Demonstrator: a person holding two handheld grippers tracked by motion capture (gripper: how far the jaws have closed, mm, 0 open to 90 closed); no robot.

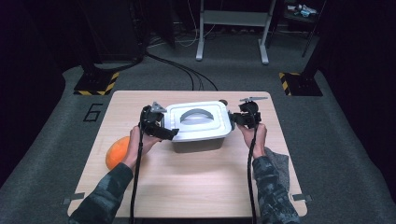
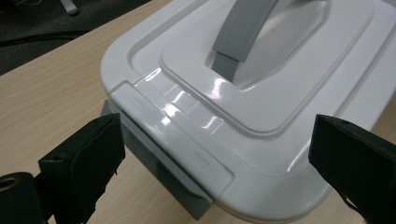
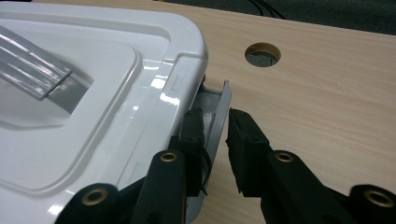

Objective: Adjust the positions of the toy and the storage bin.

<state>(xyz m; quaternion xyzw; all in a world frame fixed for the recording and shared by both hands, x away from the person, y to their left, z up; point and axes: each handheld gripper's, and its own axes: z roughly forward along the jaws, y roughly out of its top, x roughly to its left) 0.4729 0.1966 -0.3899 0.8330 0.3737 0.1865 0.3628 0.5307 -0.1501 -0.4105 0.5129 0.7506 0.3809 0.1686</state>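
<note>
A grey storage box with a white lid (image 1: 198, 122) and a grey carry handle (image 1: 196, 114) stands at the table's middle. My left gripper (image 1: 169, 133) is at the box's left end, open wide, its jaws either side of the lid's corner (image 2: 187, 140) without touching it. The left gripper (image 2: 215, 140) looks down on a grey latch (image 2: 159, 168) under the lid's edge. My right gripper (image 1: 236, 119) is at the right end. In the right gripper view its jaws stand narrowly open around the grey latch flap (image 3: 218, 109), which tilts outward; the right gripper (image 3: 215, 123) leaves a thin gap beside the flap.
An orange ball-like fruit (image 1: 117, 151) lies on the table (image 1: 187, 186) left of my left hand. A grey cloth (image 1: 280, 161) hangs at the right edge. A round hole (image 3: 263, 53) in the tabletop sits behind the box. Cables cross the floor beyond.
</note>
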